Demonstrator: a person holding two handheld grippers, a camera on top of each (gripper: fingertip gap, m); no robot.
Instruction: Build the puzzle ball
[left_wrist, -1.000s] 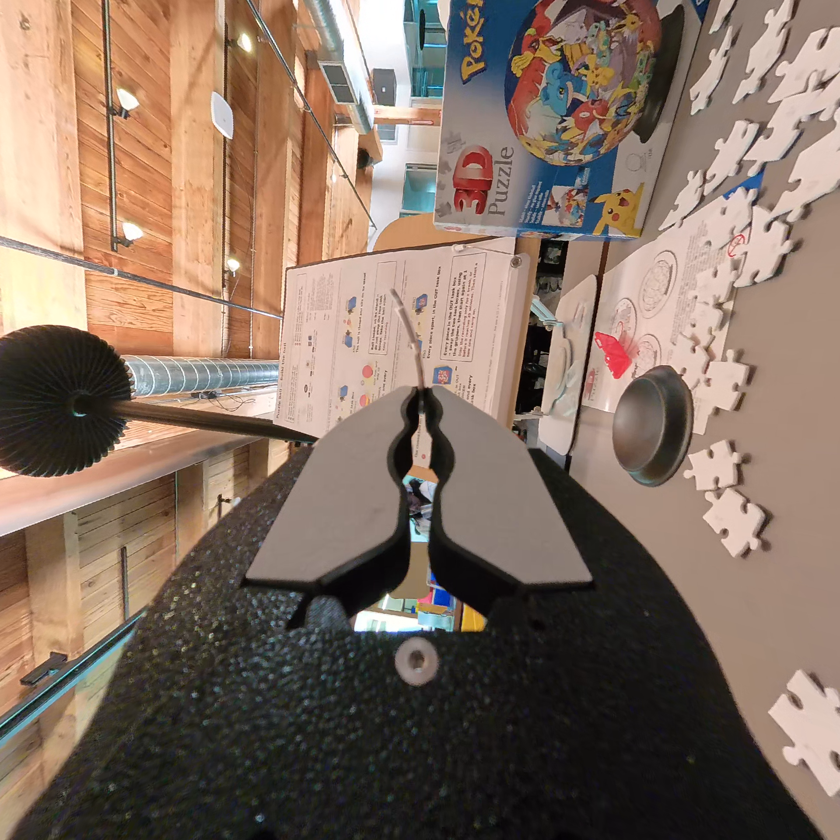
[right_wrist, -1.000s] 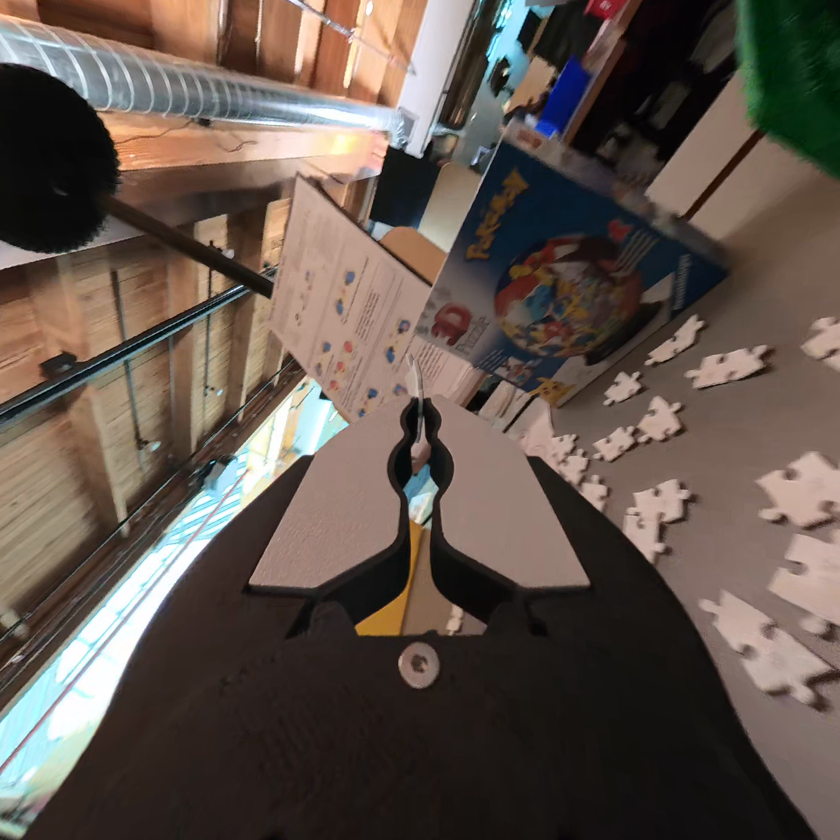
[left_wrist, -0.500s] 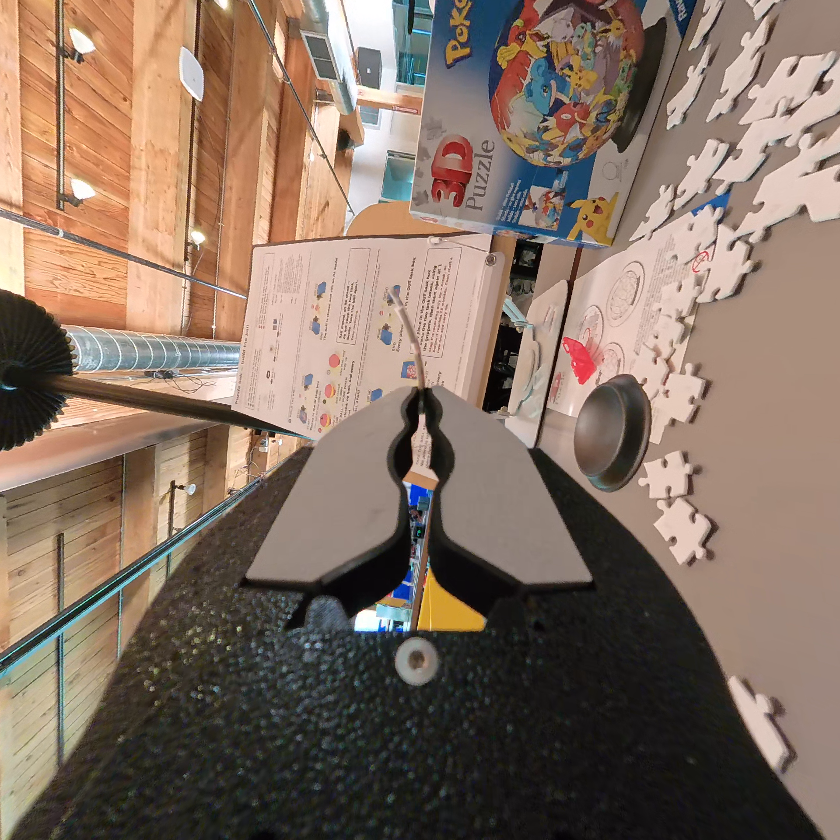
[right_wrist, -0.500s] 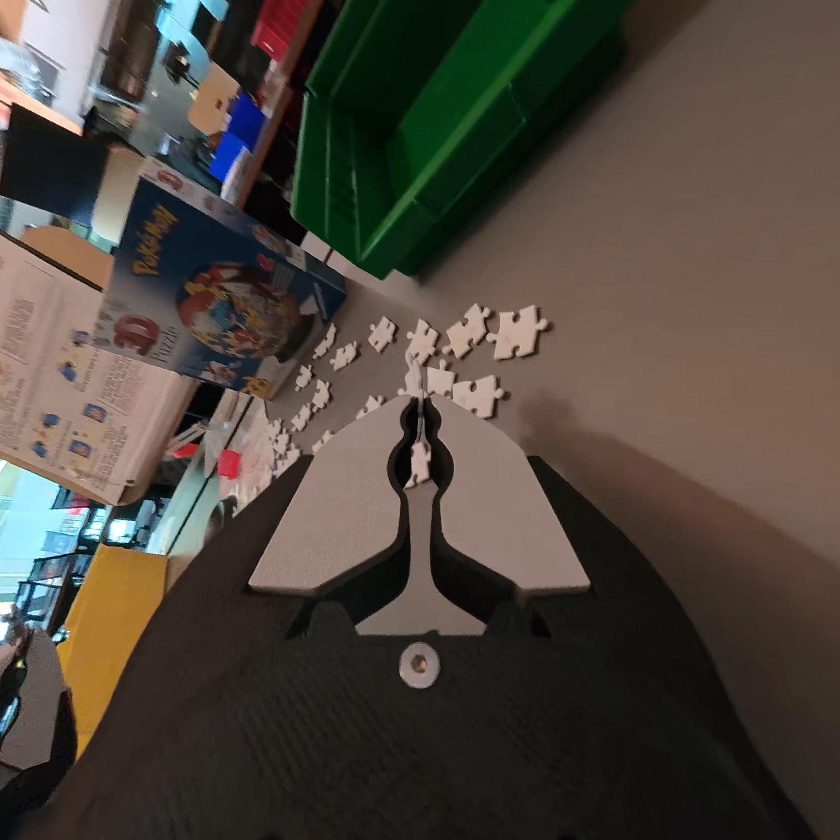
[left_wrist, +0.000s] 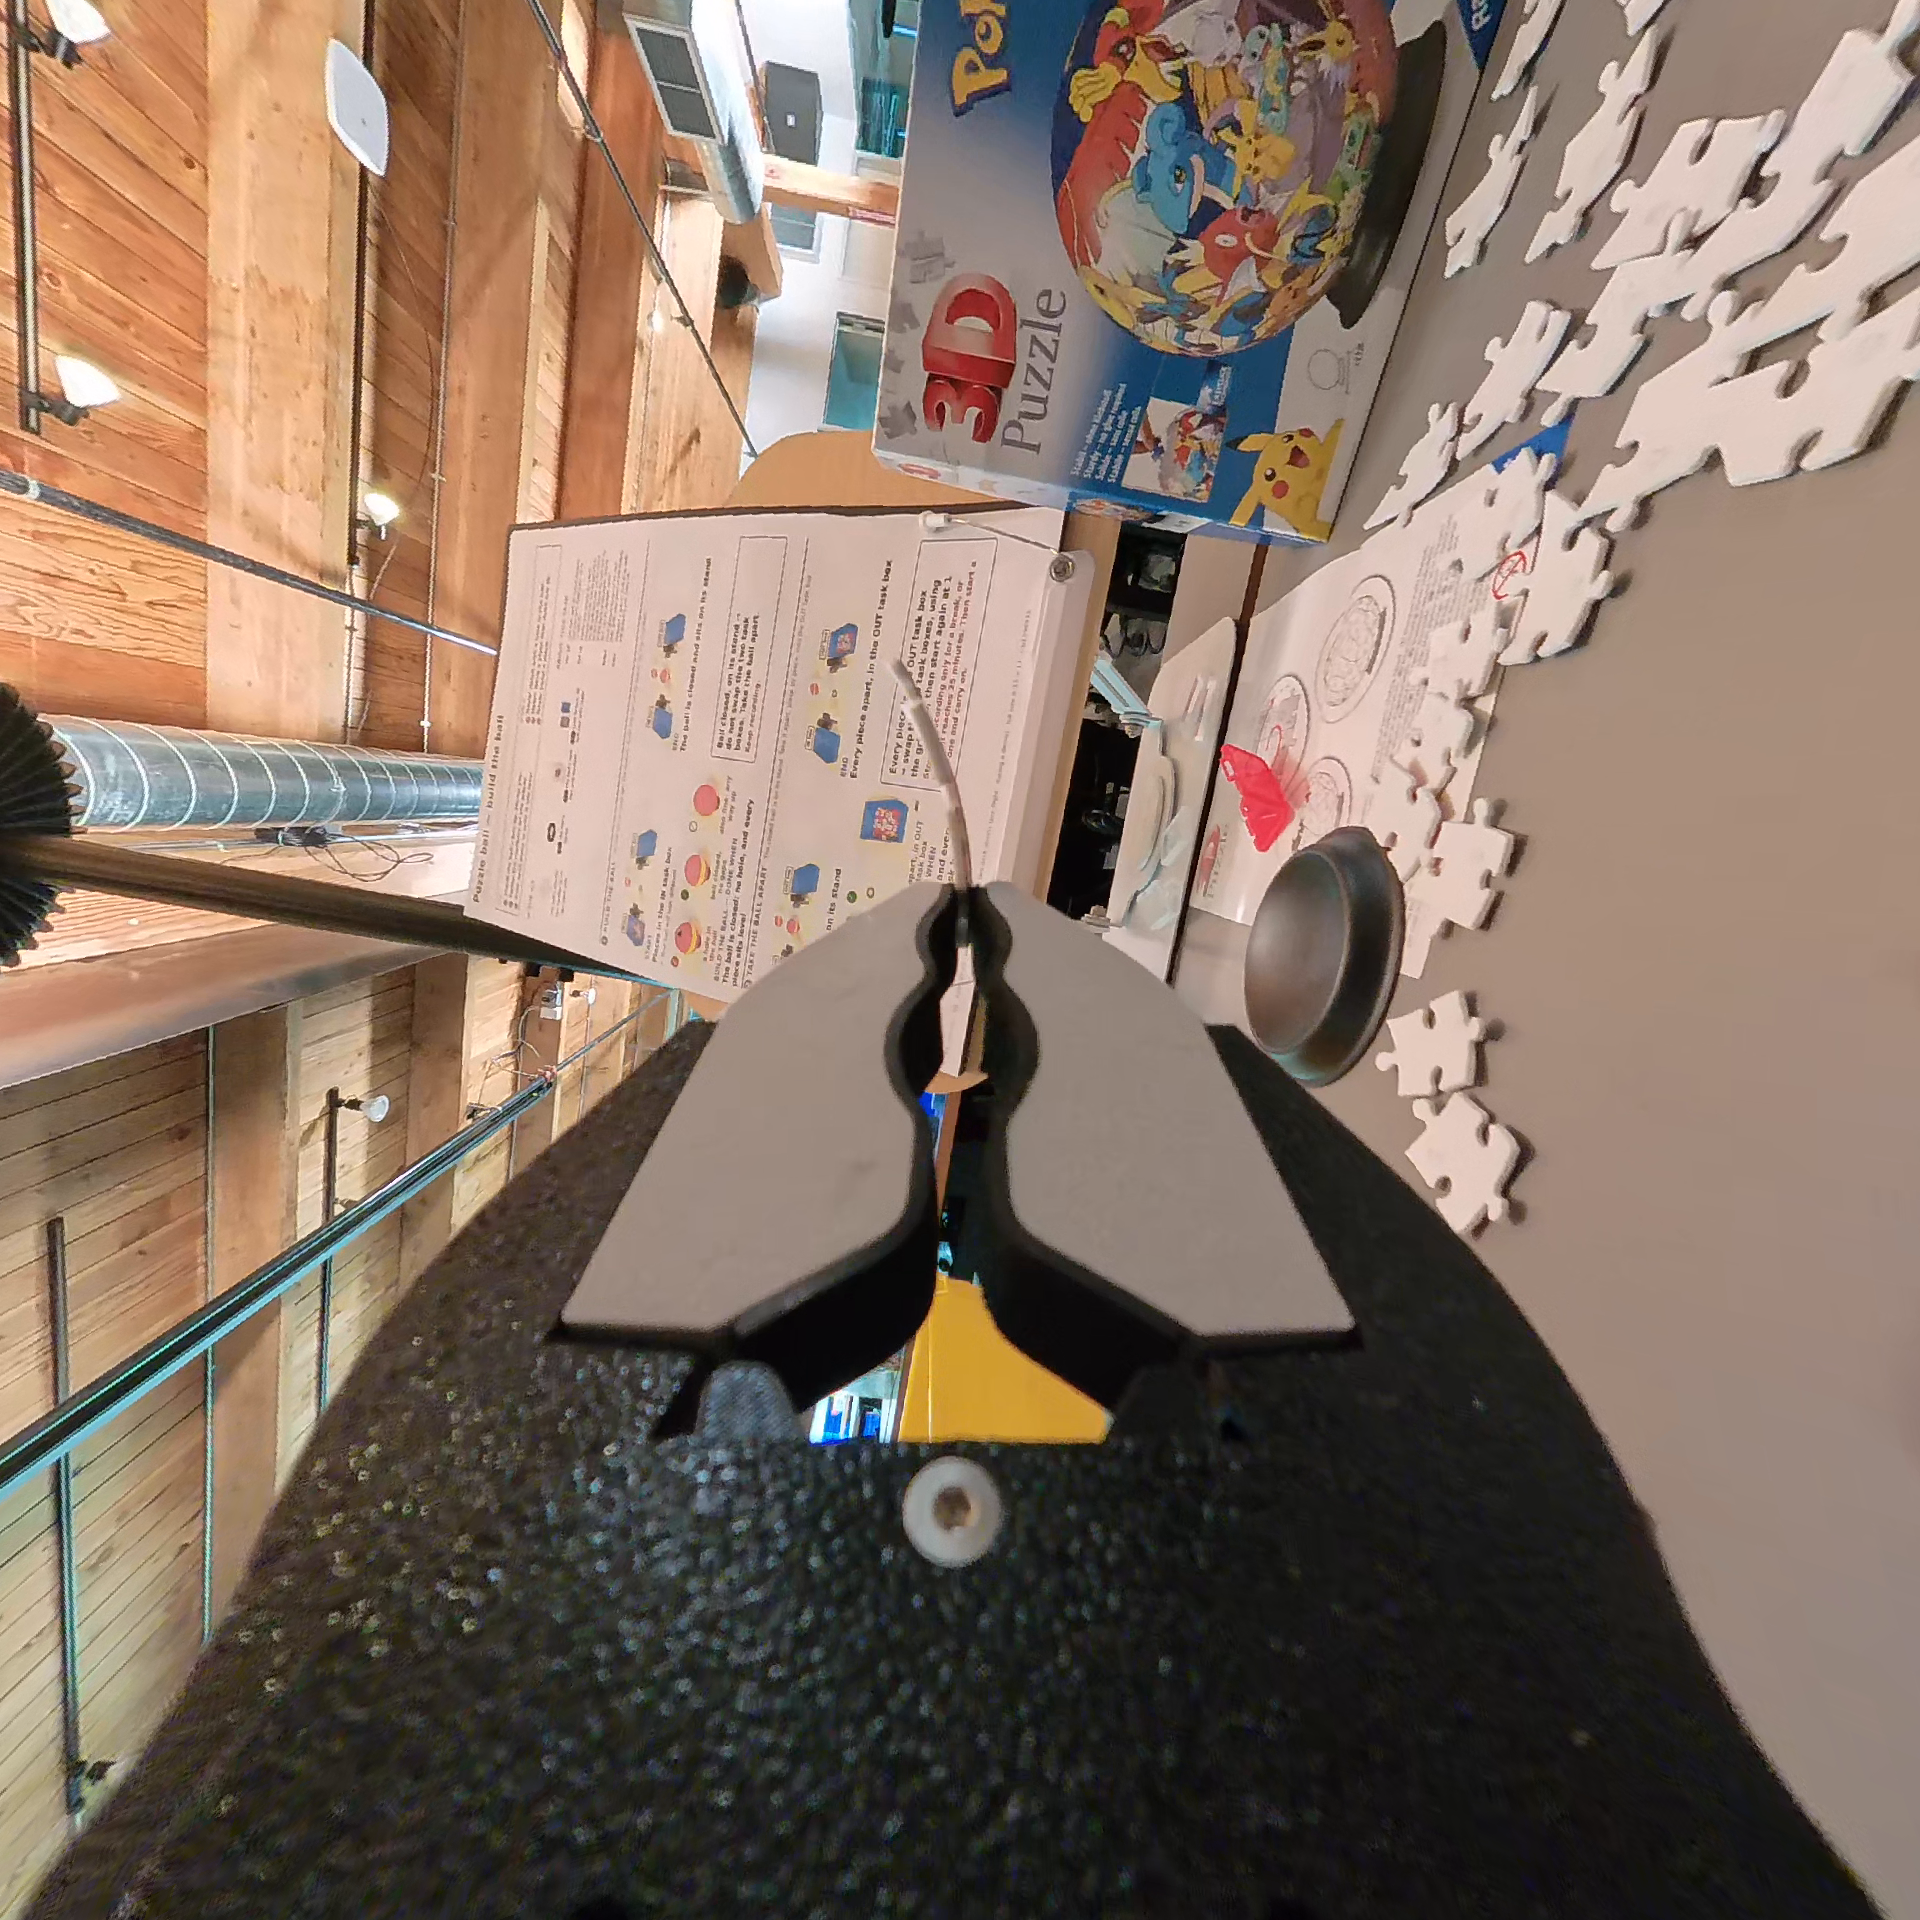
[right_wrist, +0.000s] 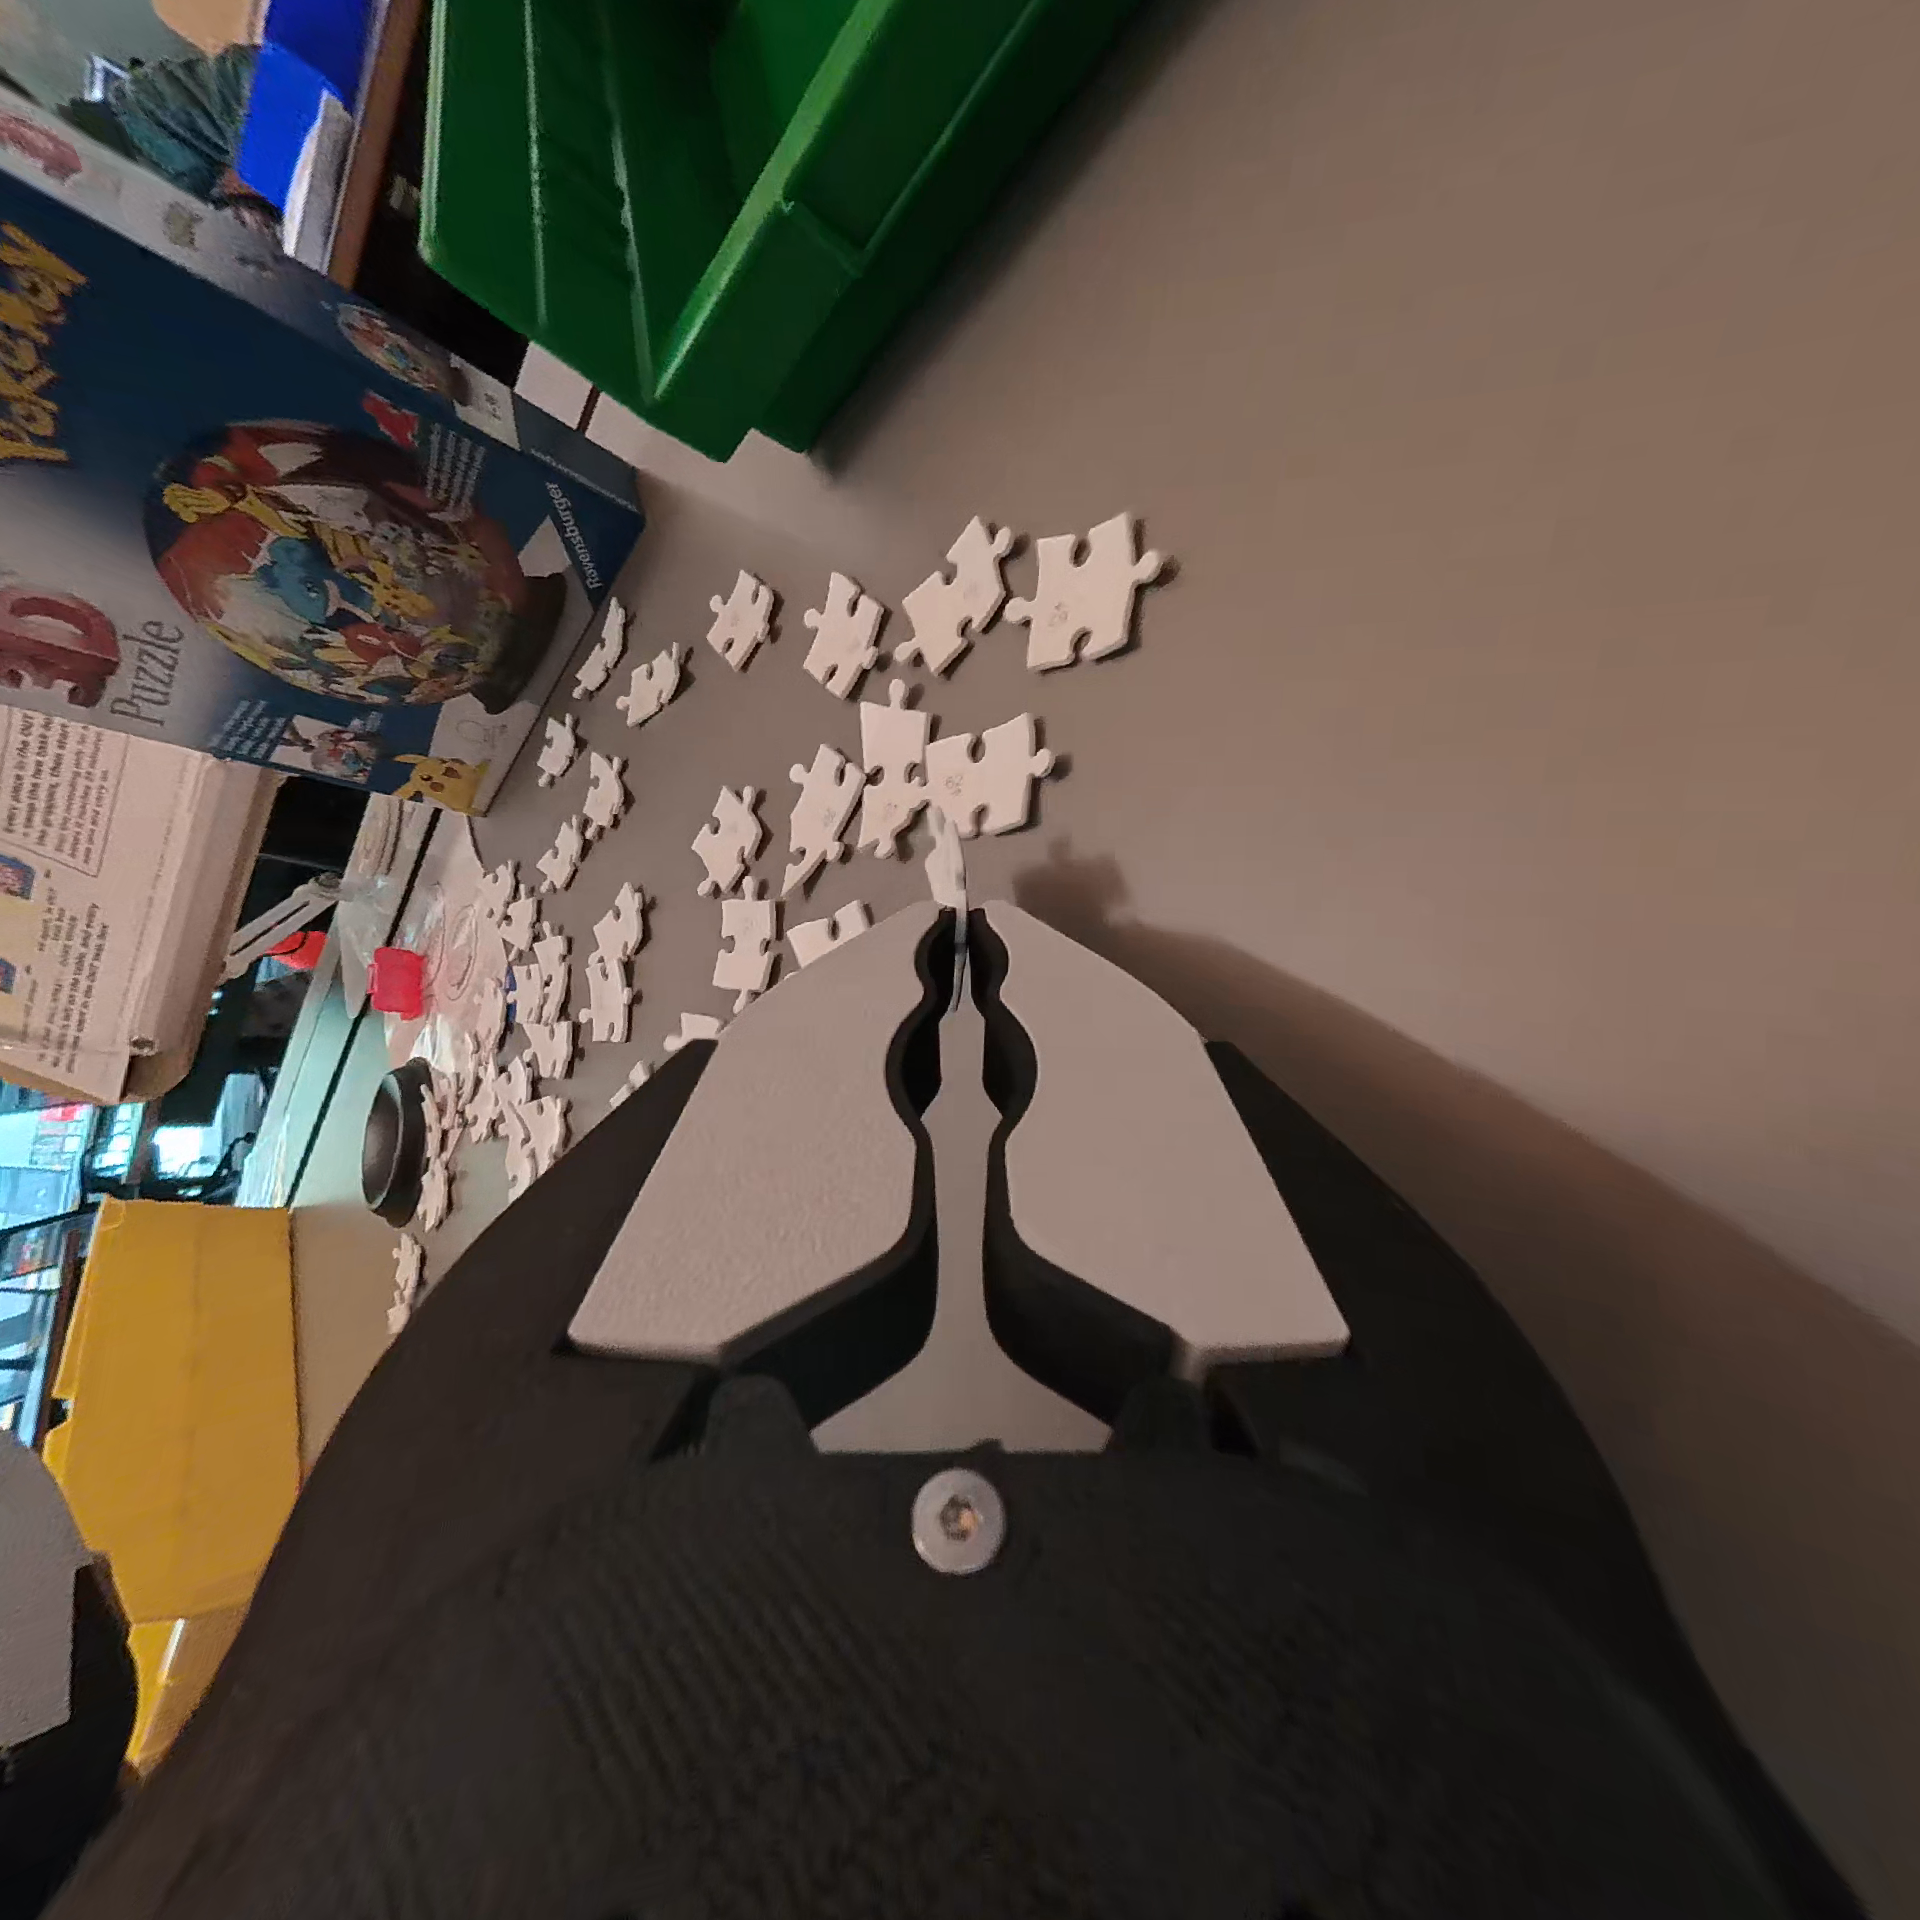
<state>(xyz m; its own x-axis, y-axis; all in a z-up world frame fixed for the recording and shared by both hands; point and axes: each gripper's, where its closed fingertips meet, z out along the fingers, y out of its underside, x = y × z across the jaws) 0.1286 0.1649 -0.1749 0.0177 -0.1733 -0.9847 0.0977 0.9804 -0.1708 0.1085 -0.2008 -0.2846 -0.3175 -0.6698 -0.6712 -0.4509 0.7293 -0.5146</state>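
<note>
Right wrist view: green bin (right_wrist: 665, 197) contents hidden.

The left hand-held gripper (left_wrist: 961, 914) is pinching a thin curved piece (left_wrist: 935, 769) edge-on at its tips. White pieces (left_wrist: 1444, 1132) are lying scattered on the grey tabletop (left_wrist: 1714, 1039), a dark stand (left_wrist: 1320, 956) is sitting beside a leaflet (left_wrist: 1351, 665), and the puzzle box (left_wrist: 1143, 249) is standing at the tabletop's edge.

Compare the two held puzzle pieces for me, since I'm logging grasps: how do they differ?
The left gripper's piece points up at the room; the right gripper's piece points at the grey table. The left one shows as a thin curved sliver, the right one as a broader white tab. Both are seen edge-on, pinched at the fingertips.
</note>
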